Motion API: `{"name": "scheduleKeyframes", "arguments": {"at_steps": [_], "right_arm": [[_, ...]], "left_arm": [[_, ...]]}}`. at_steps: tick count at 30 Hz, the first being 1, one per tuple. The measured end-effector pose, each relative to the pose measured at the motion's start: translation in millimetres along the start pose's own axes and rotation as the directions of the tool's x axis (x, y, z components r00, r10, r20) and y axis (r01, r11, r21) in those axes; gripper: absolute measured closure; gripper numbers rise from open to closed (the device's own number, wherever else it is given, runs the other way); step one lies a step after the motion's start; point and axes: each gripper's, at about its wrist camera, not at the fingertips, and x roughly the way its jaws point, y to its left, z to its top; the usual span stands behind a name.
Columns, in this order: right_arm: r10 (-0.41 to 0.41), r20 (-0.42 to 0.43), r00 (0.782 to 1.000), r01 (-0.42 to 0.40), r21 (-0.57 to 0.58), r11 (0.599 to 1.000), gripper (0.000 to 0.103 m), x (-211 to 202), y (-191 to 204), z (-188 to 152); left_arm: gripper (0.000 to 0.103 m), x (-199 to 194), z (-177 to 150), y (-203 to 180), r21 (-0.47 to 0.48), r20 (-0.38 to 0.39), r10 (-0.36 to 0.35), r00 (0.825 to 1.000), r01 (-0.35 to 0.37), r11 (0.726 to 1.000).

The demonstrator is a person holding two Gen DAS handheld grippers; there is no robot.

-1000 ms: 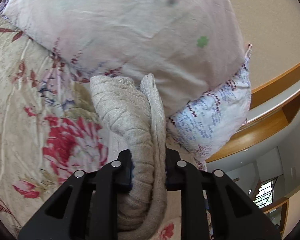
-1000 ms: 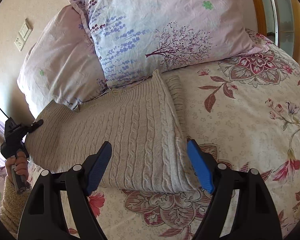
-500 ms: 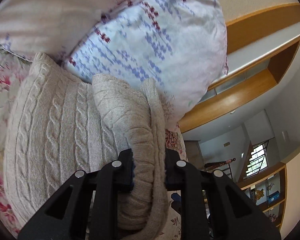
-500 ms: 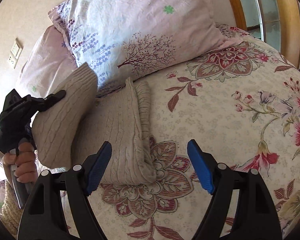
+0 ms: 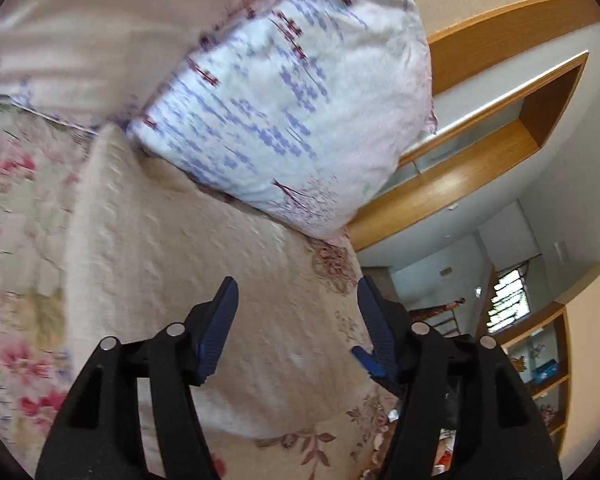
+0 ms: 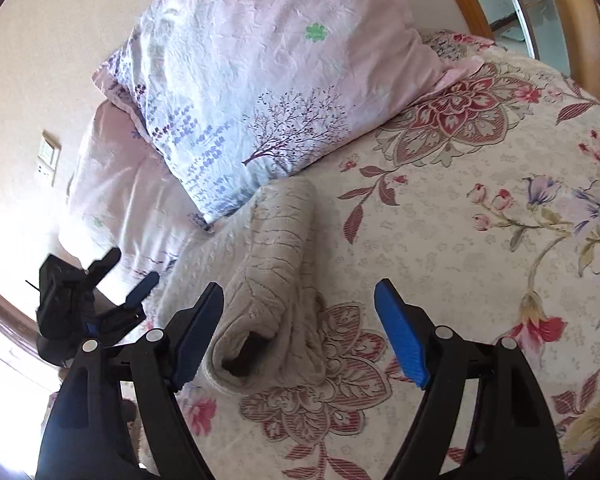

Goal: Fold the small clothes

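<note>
Both tools apart | left tool [image 5: 296,312] just opened, nothing between | sweater [image 6: 268,280] folded

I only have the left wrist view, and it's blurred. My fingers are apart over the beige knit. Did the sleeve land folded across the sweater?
Observer: Yes. From the right wrist view the sleeve lies folded over the sweater, running away from the camera towards the pillows, its cuff opening nearest the right gripper.
Operator: Is my left gripper clear of the cloth?
Observer: It is. The left gripper sits at the sweater's left edge; its jaws have just been opening and nothing is between them.
Operator: What is the right gripper doing?
Observer: Its blue fingers stand wide apart above the cuff end, not pressing on the knit.
</note>
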Motion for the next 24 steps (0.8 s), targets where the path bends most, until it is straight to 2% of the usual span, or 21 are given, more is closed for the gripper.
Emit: {"name": "scheduleKeyframes", "arguments": {"at_steps": [3, 7, 10, 12, 15, 18, 20, 24], "right_arm": [[0.059, -0.052, 0.997, -0.055, 0.066, 0.996, 0.024, 18, -2, 11], [0.082, -0.108, 0.991, -0.07, 0.112, 0.991, 0.027, 49, -2, 22], [0.078, -0.149, 0.986, -0.057, 0.14, 0.989, 0.043, 72, -3, 25], [0.061, -0.171, 0.983, -0.042, 0.112, 0.993, 0.082, 83, 1, 24], [-0.016, -0.114, 0.993, 0.011, -0.044, 0.999, 0.088, 79, 25, 25], [-0.037, 0.006, 0.999, 0.038, -0.199, 0.979, 0.091, 59, 55, 29], [-0.067, 0.057, 0.996, 0.08, -0.272, 0.959, 0.092, 55, 66, 28], [-0.202, 0.01, 0.979, 0.197, -0.277, 0.941, 0.093, 77, 49, 25]], "left_arm": [[0.039, -28, -2, 22, 0.037, 0.029, 0.131, 0.991, -0.132, 0.991], [0.038, -39, -9, 53, 0.023, -0.009, 0.201, 0.98, -0.201, 0.979], [0.038, -30, -15, 68, 0.011, -0.051, 0.209, 0.977, -0.209, 0.978], [0.038, -23, -20, 71, 0.017, -0.079, 0.211, 0.974, -0.21, 0.977], [0.038, -14, -26, 68, 0.037, -0.092, 0.203, 0.975, -0.2, 0.979], [0.038, -13, -27, 64, 0.063, -0.085, 0.206, 0.975, -0.202, 0.977], [0.039, -13, -27, 63, 0.074, -0.083, 0.206, 0.975, -0.2, 0.977], [0.039, -11, -28, 62, 0.083, -0.098, 0.197, 0.975, -0.189, 0.978]]}}
